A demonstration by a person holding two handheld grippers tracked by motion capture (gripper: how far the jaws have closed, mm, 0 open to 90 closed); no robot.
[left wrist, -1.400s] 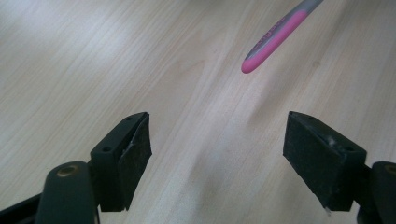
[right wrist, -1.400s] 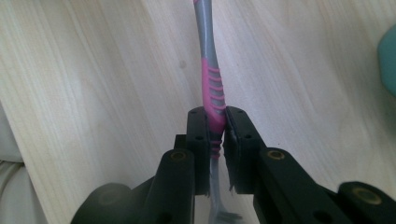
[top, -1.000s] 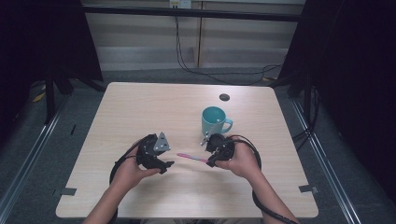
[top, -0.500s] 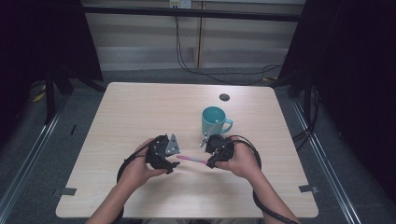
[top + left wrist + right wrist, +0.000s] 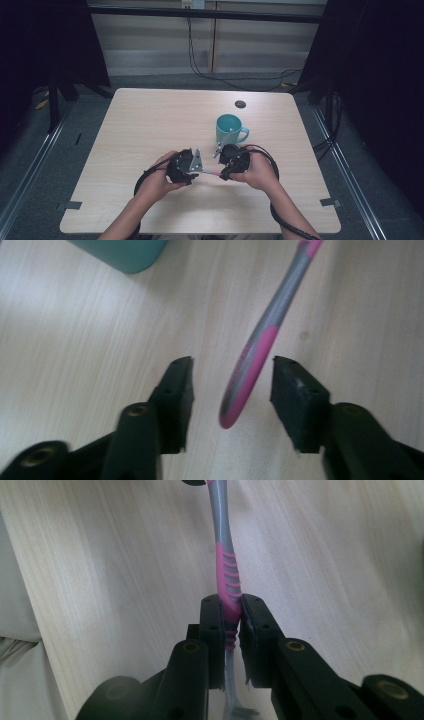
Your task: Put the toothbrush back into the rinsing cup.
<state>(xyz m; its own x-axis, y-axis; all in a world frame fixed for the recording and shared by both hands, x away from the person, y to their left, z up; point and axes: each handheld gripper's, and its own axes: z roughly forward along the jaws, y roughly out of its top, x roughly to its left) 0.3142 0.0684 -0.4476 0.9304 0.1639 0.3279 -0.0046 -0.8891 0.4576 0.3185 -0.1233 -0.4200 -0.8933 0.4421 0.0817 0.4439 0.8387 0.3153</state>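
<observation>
A pink and grey toothbrush [image 5: 210, 173] hangs level just above the table between the two hands. My right gripper [image 5: 231, 615] is shut on its ribbed pink grip [image 5: 226, 565], bristle end toward the camera. My left gripper [image 5: 232, 385] has its jaws on either side of the handle's free end [image 5: 260, 347]. These jaws have just been closing, and a gap still shows on both sides, so the pads do not press on it. In the high view the left gripper [image 5: 192, 172] and the right gripper [image 5: 223, 172] face each other near the table's front.
A teal mug [image 5: 228, 129] stands upright just behind the right hand; its base [image 5: 125, 252] edges into the left gripper view. A small dark round disc [image 5: 240, 104] lies near the far edge of the wooden table [image 5: 150, 120]. Cables trail from both grippers.
The left hand has slid right toward the right gripper, bringing its jaws around the toothbrush's free end, and the jaws have narrowed. The right hand has stayed still.
</observation>
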